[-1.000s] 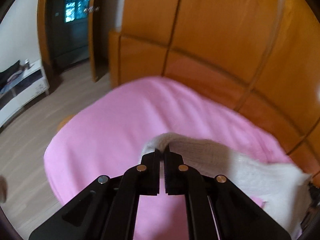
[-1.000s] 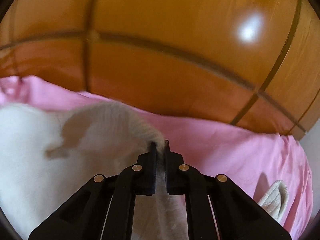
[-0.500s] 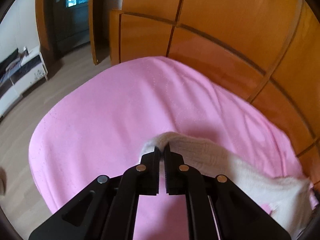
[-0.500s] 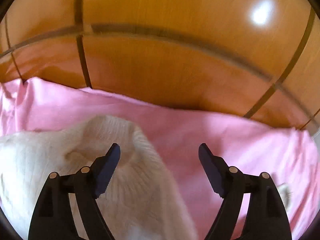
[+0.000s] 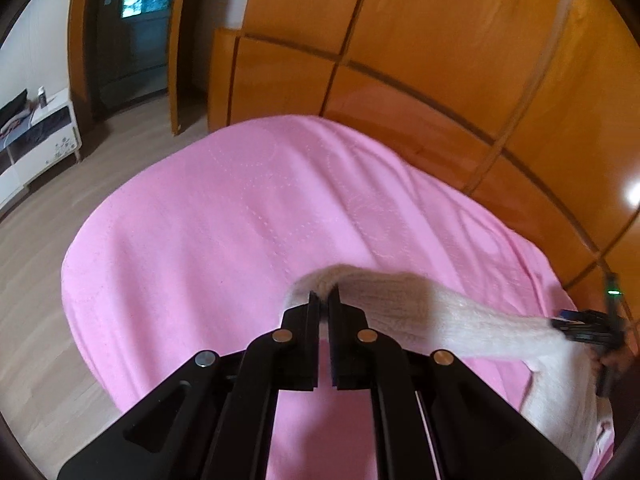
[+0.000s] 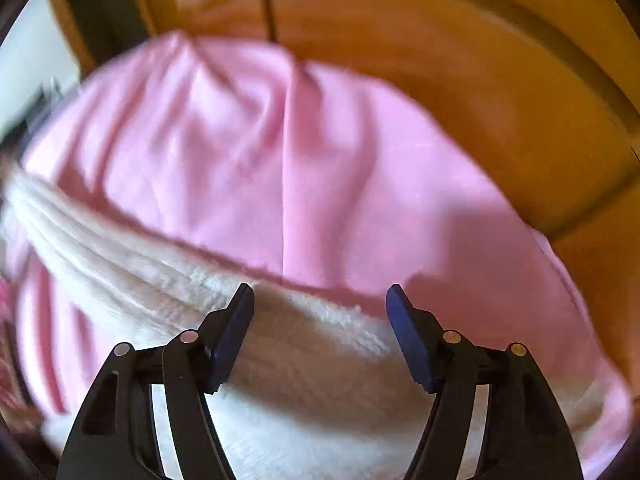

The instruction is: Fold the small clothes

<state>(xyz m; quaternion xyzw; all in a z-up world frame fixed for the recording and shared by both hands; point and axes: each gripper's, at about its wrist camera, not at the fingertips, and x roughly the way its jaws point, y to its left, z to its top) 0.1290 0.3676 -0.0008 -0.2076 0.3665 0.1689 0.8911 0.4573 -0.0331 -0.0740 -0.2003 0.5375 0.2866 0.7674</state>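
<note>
A bed cover [image 5: 224, 240] is spread out in the middle of the left wrist view, and a knitted garment [image 5: 460, 320] is laid on it toward four o'clock. One end of the garment is pinched in the left gripper [image 5: 324, 300] at six o'clock. Wooden panels [image 5: 460, 60] are seen behind the cover, from twelve to three o'clock. A floor [image 5: 36, 260] is seen at nine o'clock, and a low cabinet [image 5: 36, 136] is stood on it farther back. In the right wrist view, the garment [image 6: 304, 364] is found under the wide-apart right gripper [image 6: 320, 304] at six o'clock.

I can read no text, label, brand or number on anything in either of my views.
</note>
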